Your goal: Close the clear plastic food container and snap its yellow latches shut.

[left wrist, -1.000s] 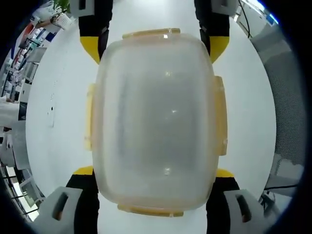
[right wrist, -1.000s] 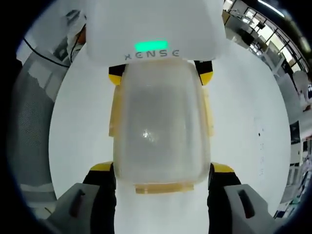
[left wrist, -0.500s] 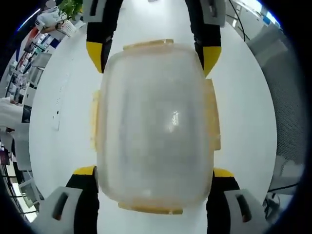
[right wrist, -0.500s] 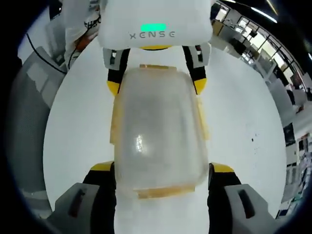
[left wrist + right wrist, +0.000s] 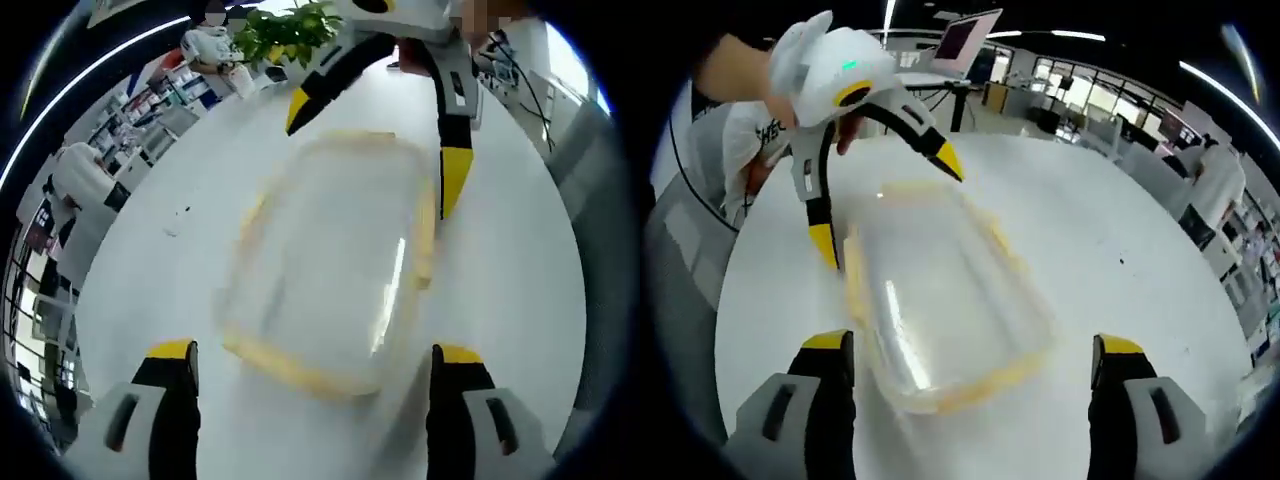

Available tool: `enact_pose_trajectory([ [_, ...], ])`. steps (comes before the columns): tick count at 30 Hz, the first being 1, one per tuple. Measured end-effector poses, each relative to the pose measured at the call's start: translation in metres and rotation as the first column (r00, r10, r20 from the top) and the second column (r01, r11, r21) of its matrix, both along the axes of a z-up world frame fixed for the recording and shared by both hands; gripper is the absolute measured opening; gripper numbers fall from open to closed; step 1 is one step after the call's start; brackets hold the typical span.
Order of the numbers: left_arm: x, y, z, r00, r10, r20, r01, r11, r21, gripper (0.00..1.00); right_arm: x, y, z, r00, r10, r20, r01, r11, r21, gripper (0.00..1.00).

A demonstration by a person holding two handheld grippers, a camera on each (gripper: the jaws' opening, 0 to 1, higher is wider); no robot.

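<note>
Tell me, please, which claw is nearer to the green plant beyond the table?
Right. The right claw is at the container's far end, just before the plant; the left claw is across the container from it.

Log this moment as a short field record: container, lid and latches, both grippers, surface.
container: clear plastic food container, resting on the table
lid: on the container
latches: yellow latches along the edges; blurred, locked or not cannot be told
left gripper: open, raised above the far end of the container, not touching it
right gripper: open, jaws astride the near end, apart from it
surface: white round table
</note>
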State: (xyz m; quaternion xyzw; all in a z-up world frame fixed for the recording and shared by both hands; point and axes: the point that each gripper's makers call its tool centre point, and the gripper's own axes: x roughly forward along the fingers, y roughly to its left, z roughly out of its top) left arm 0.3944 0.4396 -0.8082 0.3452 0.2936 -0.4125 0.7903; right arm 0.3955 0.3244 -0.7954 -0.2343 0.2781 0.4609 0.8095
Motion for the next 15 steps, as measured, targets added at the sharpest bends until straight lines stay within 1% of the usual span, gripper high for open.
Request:
enact_pose_trajectory([
  [1,-0.004,-0.002,0.001,1.0,0.017,-0.002,-0.018,0.999,-0.042,0.93,-0.002,0.001,0.0,1.0,-0.018,-0.01,0.019,0.999,0.028,0.99],
  [2,-0.009,-0.003,-0.001,0.999,0.05,-0.011,-0.051,0.994,-0.092,0.92,-0.004,0.006,0.002,0.999,-0.044,-0.025,0.046,0.995,0.088,1.0],
  [3,-0.012,-0.003,-0.002,0.998,0.069,-0.011,-0.07,0.991,-0.117,0.92,-0.006,0.01,0.005,0.998,-0.049,-0.025,0.052,0.99,0.131,1.0],
  [5,-0.021,-0.004,-0.009,0.992,0.115,-0.059,-0.125,0.975,-0.185,0.92,-0.009,0.011,0.006,0.997,-0.072,-0.036,0.077,0.983,0.165,1.0],
  [6,-0.023,-0.007,-0.011,0.987,0.131,-0.089,-0.149,0.959,-0.242,0.92,-0.011,0.012,0.006,0.995,-0.085,-0.041,0.092,0.978,0.186,1.0],
  [7,-0.026,-0.01,-0.013,0.984,0.136,-0.118,-0.164,0.947,-0.277,0.94,-0.012,0.012,0.005,0.995,-0.089,-0.046,0.097,0.976,0.193,1.0],
  [8,-0.029,-0.013,-0.016,0.974,0.148,-0.17,-0.196,0.929,-0.315,0.97,-0.015,0.012,0.003,0.995,-0.093,-0.041,0.099,0.976,0.194,1.0],
  [9,-0.029,-0.014,-0.016,0.974,0.151,-0.171,-0.201,0.922,-0.33,0.99,-0.016,0.013,0.003,0.995,-0.096,-0.035,0.102,0.973,0.205,1.0],
  [10,-0.027,-0.015,-0.012,0.976,0.155,-0.153,-0.2,0.915,-0.35,0.98,-0.018,0.014,0.004,0.994,-0.103,-0.035,0.109,0.967,0.228,1.0],
  [11,-0.027,-0.017,-0.01,0.974,0.161,-0.159,-0.211,0.9,-0.382,0.98,-0.019,0.015,0.004,0.993,-0.111,-0.041,0.118,0.962,0.246,1.0],
  [12,-0.028,-0.019,-0.009,0.97,0.168,-0.176,-0.228,0.881,-0.416,0.98,-0.022,0.013,0.001,0.992,-0.12,-0.045,0.127,0.963,0.237,1.0],
  [14,-0.029,-0.02,-0.007,0.966,0.179,-0.188,-0.247,0.858,-0.45,0.98,-0.024,0.012,-0.001,0.989,-0.139,-0.045,0.146,0.959,0.243,1.0],
  [15,-0.03,-0.021,-0.005,0.966,0.176,-0.187,-0.246,0.845,-0.475,0.98,-0.026,0.011,0.001,0.987,-0.157,-0.044,0.163,0.952,0.26,1.0],
])
